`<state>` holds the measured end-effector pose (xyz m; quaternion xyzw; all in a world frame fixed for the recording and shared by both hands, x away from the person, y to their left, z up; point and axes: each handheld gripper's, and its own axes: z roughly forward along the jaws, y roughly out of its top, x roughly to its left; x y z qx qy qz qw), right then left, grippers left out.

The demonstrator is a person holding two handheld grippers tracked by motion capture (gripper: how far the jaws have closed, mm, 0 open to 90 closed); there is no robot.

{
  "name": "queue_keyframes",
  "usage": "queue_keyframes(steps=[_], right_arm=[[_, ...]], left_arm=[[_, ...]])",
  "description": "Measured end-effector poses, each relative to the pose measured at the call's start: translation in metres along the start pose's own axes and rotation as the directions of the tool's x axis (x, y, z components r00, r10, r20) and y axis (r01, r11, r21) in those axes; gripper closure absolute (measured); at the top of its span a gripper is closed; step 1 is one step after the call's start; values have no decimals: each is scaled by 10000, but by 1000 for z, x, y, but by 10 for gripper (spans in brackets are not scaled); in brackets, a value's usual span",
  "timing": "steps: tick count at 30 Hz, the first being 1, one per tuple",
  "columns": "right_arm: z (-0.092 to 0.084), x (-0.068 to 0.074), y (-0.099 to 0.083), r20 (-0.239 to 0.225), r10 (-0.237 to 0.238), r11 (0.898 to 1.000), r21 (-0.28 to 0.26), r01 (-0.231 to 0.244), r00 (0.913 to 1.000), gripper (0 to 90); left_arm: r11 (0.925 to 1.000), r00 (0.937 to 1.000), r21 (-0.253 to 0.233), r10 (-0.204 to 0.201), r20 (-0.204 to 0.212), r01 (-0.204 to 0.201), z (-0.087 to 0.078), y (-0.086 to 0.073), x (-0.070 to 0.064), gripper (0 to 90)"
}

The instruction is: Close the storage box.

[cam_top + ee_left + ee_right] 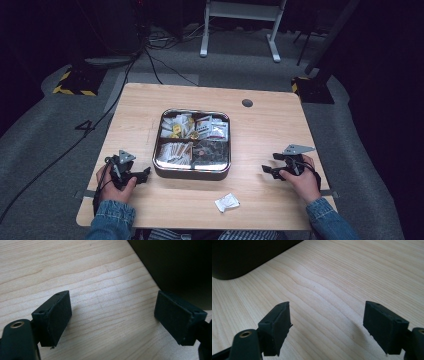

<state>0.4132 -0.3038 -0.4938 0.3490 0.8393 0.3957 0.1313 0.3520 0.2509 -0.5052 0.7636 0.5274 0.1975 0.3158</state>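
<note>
Both grippers parked low on the table (280, 125), flanking the tray — looks like a rest pose. Left gripper (146, 173) at the tray's 8 o'clock, jaws wide apart, nothing between them but bare wood. Right gripper (265, 169) at 4 o'clock, same: spread, empty. Compartmented metal tray (192, 171) of sachets sits mid-table. One white sachet (227, 202) lies loose at 5 o'clock — likely the next pick.

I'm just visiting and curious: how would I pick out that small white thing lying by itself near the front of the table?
Start at the light wooden table and find the square metal tray of packets at its middle. Come toward the person's edge, a little right of the tray: the crumpled white paper packet lies there, apart from the tray, the one packet on bare wood.
</note>
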Motion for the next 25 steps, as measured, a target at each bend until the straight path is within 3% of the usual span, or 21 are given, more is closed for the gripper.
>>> queue_keyframes(steps=[4,7,9,25], right_arm=[[1,2,-2,232,-198,9998,60,197,9995,227],[6,2,-5,401,-327,9977,605,303,9987,180],[9,3,-7,642,-285,9989,378,261,9975,139],[10,2,-7,626,-283,9990,363,260,9976,138]], left_arm=[[10000,10000,-2,-3,-1,3,0,0,0,147],[10000,10000,-1,0,-2,0,0,0,0,148],[10000,10000,1,0,-7,0,0,0,0,147],[10000,10000,4,6,-8,-6,0,0,0,147]])
